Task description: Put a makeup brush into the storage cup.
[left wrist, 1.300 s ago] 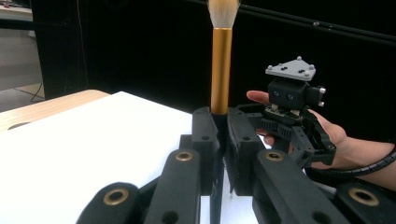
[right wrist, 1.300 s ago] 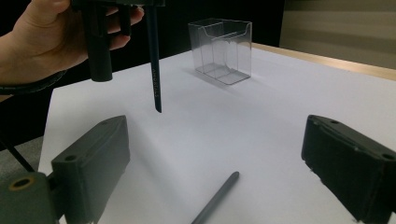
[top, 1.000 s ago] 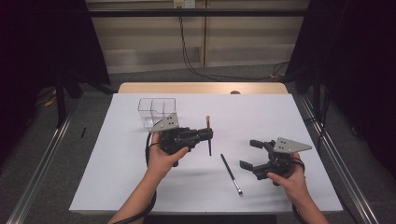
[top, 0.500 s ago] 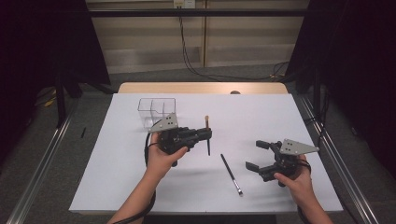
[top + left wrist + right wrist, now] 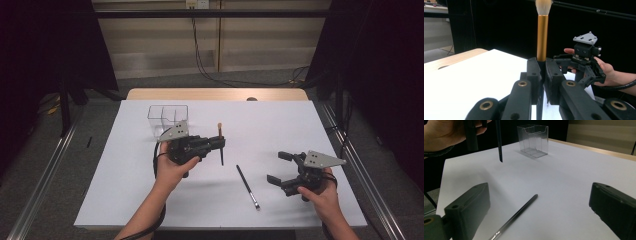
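The makeup brush [image 5: 220, 142], with its gold ferrule and pale bristle tuft, is clamped between the jaws of the left gripper [image 5: 219, 144], which grip it on the dark handle just below the ferrule; in the left gripper view the brush [image 5: 542, 37] stands upright between the two black jaws, bristles at the top. In the high view it hangs above the white table cover [image 5: 280, 125], its dark handle pointing down toward the sheet and not touching it, just right of the clear plastic organizer box [image 5: 167, 116] and near it. The right gripper [image 5: 280, 167] is held well apart to the right, its jaws spread wide with nothing between them. A second, thin dark brush [image 5: 248, 186] lies flat on the sheet between the two grippers, nearer the right one; in the right gripper view it [image 5: 516, 216] lies just ahead of the open jaws, untouched.
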A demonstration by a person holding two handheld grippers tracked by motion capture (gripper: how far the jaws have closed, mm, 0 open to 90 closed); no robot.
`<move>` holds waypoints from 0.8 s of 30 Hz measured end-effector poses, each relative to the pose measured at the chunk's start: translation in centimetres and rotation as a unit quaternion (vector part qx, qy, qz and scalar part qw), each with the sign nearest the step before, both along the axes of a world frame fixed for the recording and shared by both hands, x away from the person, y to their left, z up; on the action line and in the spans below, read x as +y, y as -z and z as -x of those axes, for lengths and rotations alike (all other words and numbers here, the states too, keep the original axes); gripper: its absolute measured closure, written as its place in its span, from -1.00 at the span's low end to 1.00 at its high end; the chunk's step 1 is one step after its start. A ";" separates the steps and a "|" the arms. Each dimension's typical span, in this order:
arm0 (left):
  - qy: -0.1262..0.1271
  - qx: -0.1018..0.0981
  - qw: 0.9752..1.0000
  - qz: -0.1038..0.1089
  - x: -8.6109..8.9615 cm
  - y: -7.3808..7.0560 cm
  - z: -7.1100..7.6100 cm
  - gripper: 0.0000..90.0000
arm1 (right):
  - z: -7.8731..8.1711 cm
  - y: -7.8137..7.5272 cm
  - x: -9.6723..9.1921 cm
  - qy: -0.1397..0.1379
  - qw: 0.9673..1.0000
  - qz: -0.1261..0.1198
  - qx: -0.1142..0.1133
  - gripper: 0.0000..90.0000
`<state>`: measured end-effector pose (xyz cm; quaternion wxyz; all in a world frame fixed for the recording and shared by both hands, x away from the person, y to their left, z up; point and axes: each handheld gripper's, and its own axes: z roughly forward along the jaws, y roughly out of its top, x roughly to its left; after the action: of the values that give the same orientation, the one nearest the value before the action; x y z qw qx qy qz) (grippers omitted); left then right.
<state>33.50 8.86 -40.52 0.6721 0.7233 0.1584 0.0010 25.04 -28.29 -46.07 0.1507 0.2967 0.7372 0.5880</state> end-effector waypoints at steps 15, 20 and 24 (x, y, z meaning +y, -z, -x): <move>-0.008 -0.003 1.000 0.000 0.4 -0.1 0.0 0.85 | 0.6 0.3 -0.8 -0.003 1.000 -0.002 -0.007 -0.98; -0.010 -0.003 1.000 -0.001 0.5 -0.1 0.0 0.85 | 0.7 0.3 -1.0 -0.003 1.000 -0.005 -0.009 -0.98; -0.012 -0.004 1.000 -0.003 0.8 -0.1 0.0 0.85 | 0.9 0.3 -1.1 -0.002 1.000 -0.001 -0.010 -0.98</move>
<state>33.54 9.64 -40.43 0.6704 0.7234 0.1645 0.0123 24.19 -29.41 -46.38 0.1563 0.2891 0.7357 0.5922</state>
